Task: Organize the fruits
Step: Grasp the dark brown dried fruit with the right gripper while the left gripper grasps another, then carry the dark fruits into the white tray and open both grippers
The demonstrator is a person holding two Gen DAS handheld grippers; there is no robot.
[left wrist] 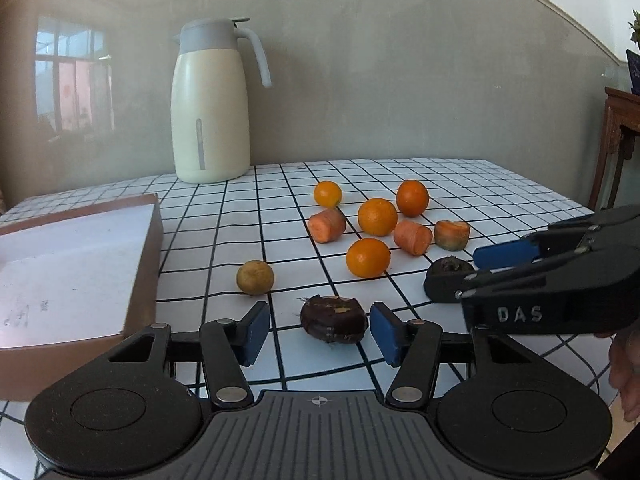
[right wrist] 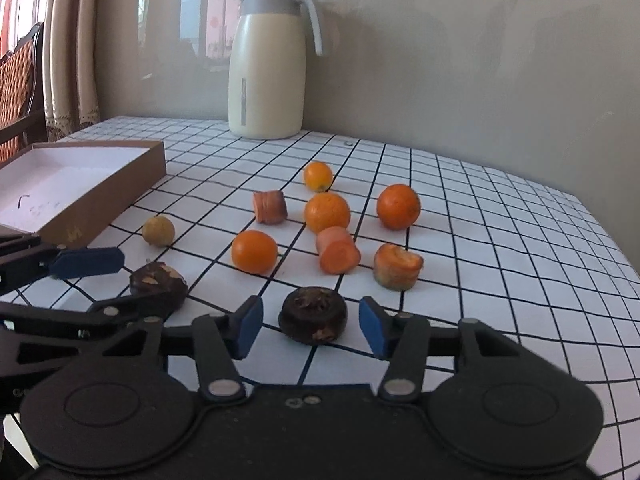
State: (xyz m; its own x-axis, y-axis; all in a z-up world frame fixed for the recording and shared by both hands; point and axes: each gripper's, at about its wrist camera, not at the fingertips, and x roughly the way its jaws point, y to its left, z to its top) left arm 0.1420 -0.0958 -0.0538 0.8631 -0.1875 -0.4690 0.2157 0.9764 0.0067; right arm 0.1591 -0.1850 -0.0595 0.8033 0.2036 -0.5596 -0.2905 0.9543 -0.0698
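Left gripper (left wrist: 320,330): jaws released, straddling a dark brown squat fruit (left wrist: 333,319) near the shallow cardboard box (left wrist: 144,264).
Right gripper (right wrist: 311,326): jaws released around a second dark round fruit (right wrist: 313,314).
Handling: probably light, soft-skinned; take hold across the flat sides, gently.

The left gripper (left wrist: 318,330) at the bottom of its own view is matte black, with two round discs, a ribbed grey centre plate bearing a small crosshair mark, silver rivets on its linkage arms and blue pads (left wrist: 256,332). The right gripper (right wrist: 310,326) looks alike; raised letters "DAS" mark its side.
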